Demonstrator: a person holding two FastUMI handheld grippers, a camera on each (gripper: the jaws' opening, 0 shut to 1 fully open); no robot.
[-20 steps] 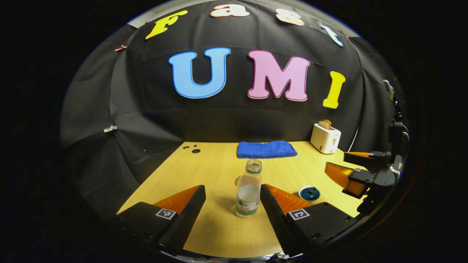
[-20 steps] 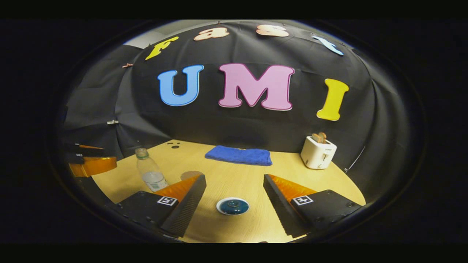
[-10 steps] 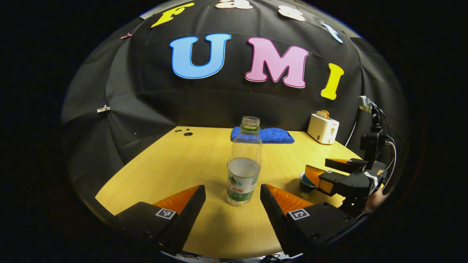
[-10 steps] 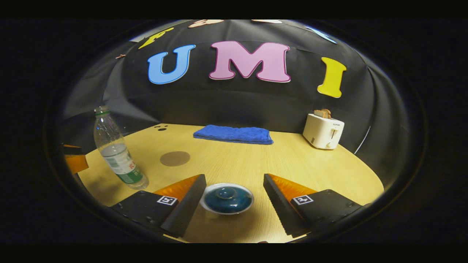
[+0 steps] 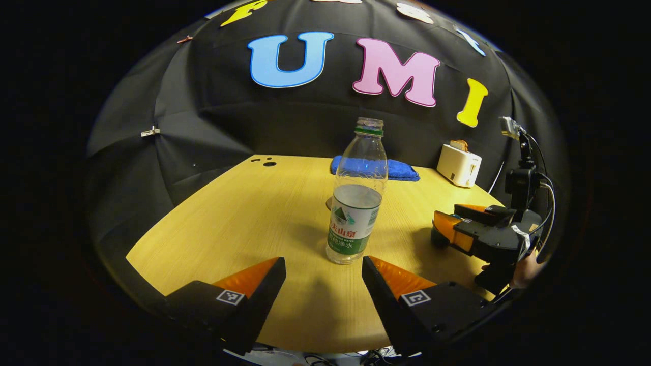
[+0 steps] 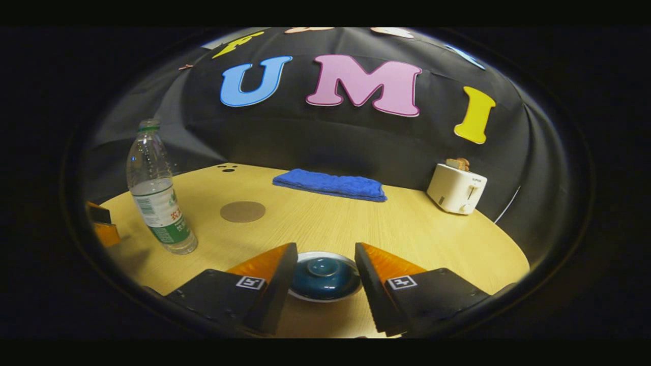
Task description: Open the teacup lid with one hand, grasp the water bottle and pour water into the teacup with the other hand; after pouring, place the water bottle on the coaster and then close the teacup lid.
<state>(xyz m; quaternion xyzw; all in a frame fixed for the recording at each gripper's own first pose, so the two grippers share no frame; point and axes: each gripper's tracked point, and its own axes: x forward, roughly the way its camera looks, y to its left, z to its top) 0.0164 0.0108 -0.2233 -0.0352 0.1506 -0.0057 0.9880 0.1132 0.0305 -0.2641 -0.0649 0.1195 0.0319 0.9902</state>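
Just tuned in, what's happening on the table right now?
The right gripper has its fingers either side of the dark blue teacup lid, not clearly gripping it yet. The left gripper is open, facing the upright clear plastic water bottle, which is uncapped and partly full. The round brown coaster lies bare on the wooden table.

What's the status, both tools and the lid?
Left tool open, short of water bottle. Right tool straddling teacup lid, not clamped. Coaster bare.

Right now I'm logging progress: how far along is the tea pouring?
Nothing is done yet. The right gripper straddles the teacup lid, not clearly pinching it; the left gripper is open short of the water bottle. Lifting, pouring, placing on the coaster and closing remain.
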